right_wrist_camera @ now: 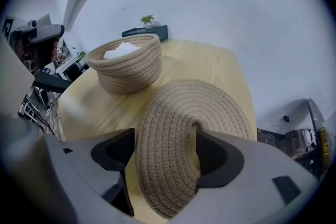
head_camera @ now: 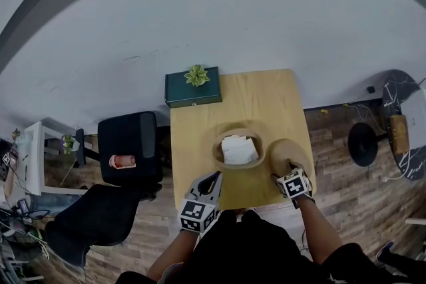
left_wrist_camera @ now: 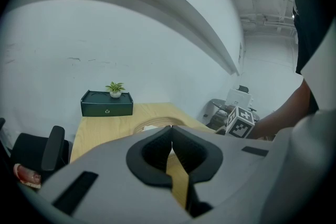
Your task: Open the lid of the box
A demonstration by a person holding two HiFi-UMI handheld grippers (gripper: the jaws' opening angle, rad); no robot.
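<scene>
The box is a round woven rope basket [head_camera: 219,155] [right_wrist_camera: 128,71] on the wooden table [head_camera: 266,96], uncovered, with white material [head_camera: 238,149] inside. Its woven lid [head_camera: 286,151] [right_wrist_camera: 199,107] lies on the table just right of it. My right gripper [head_camera: 287,173] [right_wrist_camera: 165,152] points steeply down at the lid's near edge, which curls up between the jaws. The right pad touches it and a thin gap shows at the left pad. At the table's near edge my left gripper [head_camera: 210,183] [left_wrist_camera: 170,136] is shut on nothing, short of the basket.
A dark green case [head_camera: 193,91] [left_wrist_camera: 106,105] with a small plant on top stands at the table's far left corner. A black chair [head_camera: 130,140] sits left of the table. A round dark side table [head_camera: 399,118] stands at the right.
</scene>
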